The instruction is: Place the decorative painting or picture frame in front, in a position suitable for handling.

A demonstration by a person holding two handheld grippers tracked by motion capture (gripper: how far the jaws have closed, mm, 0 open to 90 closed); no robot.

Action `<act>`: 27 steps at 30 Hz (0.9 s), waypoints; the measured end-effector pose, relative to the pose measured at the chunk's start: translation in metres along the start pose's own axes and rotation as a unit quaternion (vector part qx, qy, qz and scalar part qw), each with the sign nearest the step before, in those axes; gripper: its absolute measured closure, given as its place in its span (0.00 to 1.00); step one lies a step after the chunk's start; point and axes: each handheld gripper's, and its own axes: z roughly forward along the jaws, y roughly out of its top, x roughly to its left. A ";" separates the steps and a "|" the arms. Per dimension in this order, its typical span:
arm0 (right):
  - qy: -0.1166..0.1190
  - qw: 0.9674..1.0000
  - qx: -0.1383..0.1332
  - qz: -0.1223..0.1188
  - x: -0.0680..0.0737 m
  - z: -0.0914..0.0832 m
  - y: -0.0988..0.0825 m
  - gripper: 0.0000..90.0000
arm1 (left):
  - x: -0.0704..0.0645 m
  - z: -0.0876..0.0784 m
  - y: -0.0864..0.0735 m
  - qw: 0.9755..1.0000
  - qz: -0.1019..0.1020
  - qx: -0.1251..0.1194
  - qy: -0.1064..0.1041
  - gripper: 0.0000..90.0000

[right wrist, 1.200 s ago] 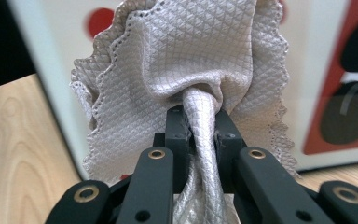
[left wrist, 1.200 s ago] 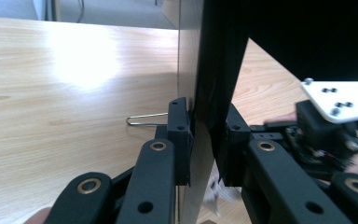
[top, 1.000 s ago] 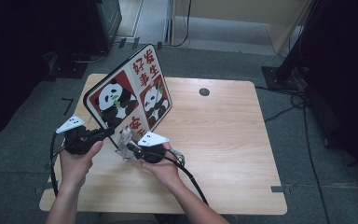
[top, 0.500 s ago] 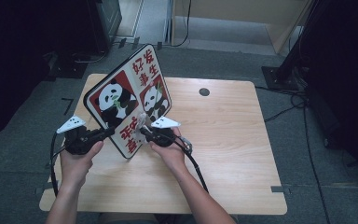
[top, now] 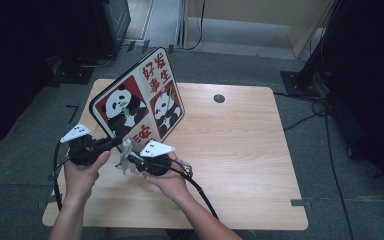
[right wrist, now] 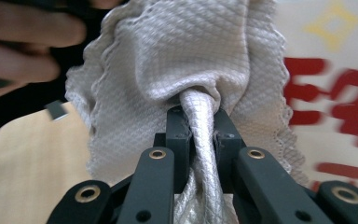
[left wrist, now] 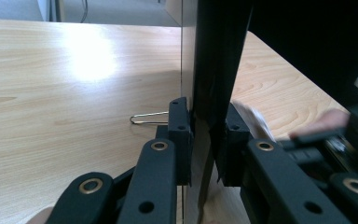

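Note:
A panda picture board (top: 140, 100) with red characters stands tilted on its edge on the wooden table (top: 240, 150). My left gripper (top: 112, 144) is shut on the board's lower left edge; in the left gripper view both jaws clamp the board's dark edge (left wrist: 212, 70). My right gripper (top: 130, 159) is shut on a bunched grey-white cloth (top: 125, 155), which rests against the board's lower front. In the right gripper view the cloth (right wrist: 182, 56) fans out above the jaws, with the red characters (right wrist: 335, 93) behind it.
A bent wire clip (left wrist: 149, 119) lies on the table behind the board. A round cable hole (top: 219, 98) sits at the table's far side. Black cables trail from both grippers toward the near edge. Dark equipment stands on the floor around the table.
The right gripper carried the cloth up and right across the board's front, then back down and left to the lower edge. The left gripper and the board stayed put.

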 end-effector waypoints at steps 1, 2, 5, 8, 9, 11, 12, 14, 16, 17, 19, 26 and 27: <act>-0.010 1.000 -0.002 0.008 -0.007 -0.001 -0.001 0.90 | 0.000 0.000 0.000 1.000 -0.001 -0.001 -0.001 0.89; -0.023 1.000 -0.003 0.012 -0.015 -0.001 -0.002 0.90 | 0.000 0.000 0.000 1.000 0.000 0.000 -0.002 0.89; -0.065 0.997 -0.006 0.039 -0.041 -0.004 -0.005 0.90 | -0.001 0.001 0.000 1.000 0.001 0.000 -0.004 0.89; -0.094 0.993 -0.014 0.064 -0.066 -0.005 -0.008 0.90 | -0.002 0.002 0.000 1.000 0.002 0.001 -0.005 0.89; -0.096 0.993 -0.018 0.071 -0.070 -0.005 -0.008 0.90 | -0.002 0.002 0.000 1.000 0.002 0.001 -0.005 0.89; -0.099 0.992 -0.021 0.073 -0.073 -0.005 -0.007 0.90 | -0.002 0.002 0.000 1.000 0.002 0.001 -0.004 0.89; -0.098 0.992 -0.021 0.070 -0.070 -0.005 -0.007 0.90 | -0.002 0.002 0.000 1.000 0.002 0.001 -0.004 0.89; -0.084 0.994 -0.023 0.062 -0.059 -0.005 -0.005 0.90 | -0.002 0.002 0.000 1.000 0.001 0.001 -0.005 0.89; -0.063 0.997 -0.026 0.045 -0.042 -0.004 -0.004 0.90 | -0.002 0.002 0.000 1.000 0.001 0.001 -0.004 0.89; -0.051 0.998 -0.027 0.037 -0.032 -0.004 -0.003 0.90 | -0.002 0.002 0.000 1.000 0.001 0.001 -0.004 0.89; -0.024 0.999 -0.025 0.019 -0.011 -0.003 -0.002 0.90 | -0.002 0.002 0.000 1.000 0.001 0.001 -0.004 0.89; -0.011 0.999 -0.030 0.018 -0.004 -0.004 0.003 0.90 | -0.002 0.002 0.000 1.000 0.002 0.002 -0.005 0.89; -0.027 0.999 -0.031 0.026 -0.013 -0.004 0.002 0.90 | -0.002 0.002 0.000 1.000 0.002 0.002 -0.005 0.89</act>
